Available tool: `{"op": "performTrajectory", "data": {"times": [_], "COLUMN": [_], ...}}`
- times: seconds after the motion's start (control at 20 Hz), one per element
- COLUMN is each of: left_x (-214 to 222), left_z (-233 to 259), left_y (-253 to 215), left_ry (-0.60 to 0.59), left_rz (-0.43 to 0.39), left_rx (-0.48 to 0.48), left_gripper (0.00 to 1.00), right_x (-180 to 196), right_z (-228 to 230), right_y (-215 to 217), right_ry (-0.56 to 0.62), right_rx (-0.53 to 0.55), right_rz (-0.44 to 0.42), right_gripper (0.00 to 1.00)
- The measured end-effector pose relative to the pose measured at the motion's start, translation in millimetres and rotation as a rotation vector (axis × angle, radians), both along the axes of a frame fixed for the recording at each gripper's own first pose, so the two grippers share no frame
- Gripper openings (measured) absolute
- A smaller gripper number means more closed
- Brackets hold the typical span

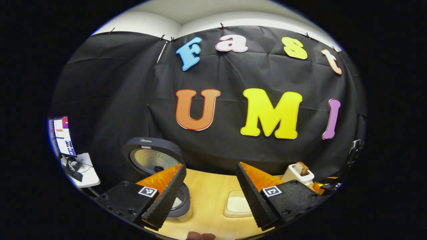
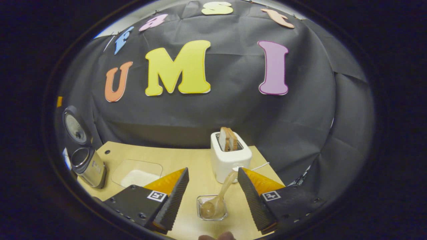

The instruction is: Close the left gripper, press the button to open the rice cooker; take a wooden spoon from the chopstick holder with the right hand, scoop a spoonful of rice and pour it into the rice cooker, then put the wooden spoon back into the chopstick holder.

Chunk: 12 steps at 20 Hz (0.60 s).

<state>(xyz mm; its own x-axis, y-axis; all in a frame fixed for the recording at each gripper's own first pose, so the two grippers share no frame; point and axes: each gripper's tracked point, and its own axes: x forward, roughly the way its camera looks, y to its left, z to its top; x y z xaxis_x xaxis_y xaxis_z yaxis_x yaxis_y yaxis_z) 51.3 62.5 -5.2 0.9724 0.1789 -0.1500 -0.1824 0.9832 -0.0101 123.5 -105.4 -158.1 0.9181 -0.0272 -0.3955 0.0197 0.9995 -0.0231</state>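
Since the rice cooker (image 1: 156, 173) stands with its lid raised, inner plate facing the table, the button-press step is judged complete. In the right gripper view the cooker sits at the far left edge of the wooden table (image 2: 186, 160), its pot open. The wooden spoon (image 2: 218, 200) rests bowl-down in the clear chopstick holder (image 2: 212, 208), its handle leaning toward the toaster (image 2: 230, 156). Whether rice has already been delivered cannot be told; the spoon sitting in its holder fits either the start or the end of the scooping sequence. The rice tray (image 2: 136, 173) lies between cooker and holder. The right gripper (image 2: 213, 186) hangs above the holder, fingers wide apart and empty. The left gripper (image 1: 211, 186) hangs near the cooker, fingers likewise spread and holding nothing.
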Motion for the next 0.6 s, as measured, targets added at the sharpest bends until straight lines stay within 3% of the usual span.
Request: {"op": "performTrajectory", "data": {"times": [0.35,0.6], "left_x": [31.8,70.3], "left_z": [45.8,62.4], "left_y": [87.9,145.3], "left_ry": [-0.049,-0.044], "left_rz": [0.098,0.147], "left_rx": [0.019,0.060], "left_gripper": [0.98,0.98], "right_x": [-10.7,-8.5], "right_z": [43.8,61.3], "right_y": [50.5,59.4], "right_ry": [-0.036,-0.057], "right_rx": [0.027,-0.015], "right_rz": [0.054,0.064], "right_gripper": [0.89,0.94]}}
